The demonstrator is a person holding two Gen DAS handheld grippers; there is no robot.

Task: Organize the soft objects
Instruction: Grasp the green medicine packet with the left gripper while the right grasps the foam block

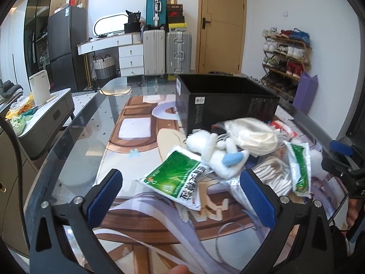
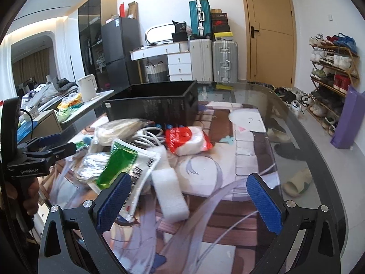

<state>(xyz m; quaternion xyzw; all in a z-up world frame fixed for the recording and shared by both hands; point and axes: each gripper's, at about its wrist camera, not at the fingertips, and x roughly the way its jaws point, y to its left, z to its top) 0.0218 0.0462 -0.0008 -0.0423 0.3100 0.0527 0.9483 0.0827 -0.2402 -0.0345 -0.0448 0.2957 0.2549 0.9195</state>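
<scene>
A pile of soft things lies on the glass table in front of a black box (image 1: 228,100) (image 2: 155,105). In the left wrist view I see a green packet (image 1: 175,175), a white plush toy (image 1: 216,153), a bag of white cloth (image 1: 253,137) and a second green packet (image 1: 300,166). My left gripper (image 1: 182,194) is open, just before the green packet. In the right wrist view my right gripper (image 2: 189,196) is open above a white foam block (image 2: 170,194), next to a green packet (image 2: 123,159) and a red-white tissue pack (image 2: 187,140).
The glass table (image 2: 285,123) covers a printed mat. Beyond stand suitcases (image 1: 166,50), a white desk (image 1: 109,43), a wooden door (image 1: 223,22) and a shoe rack (image 1: 285,54). A side cabinet (image 1: 45,111) stands left. Slippers (image 2: 296,182) lie on the floor.
</scene>
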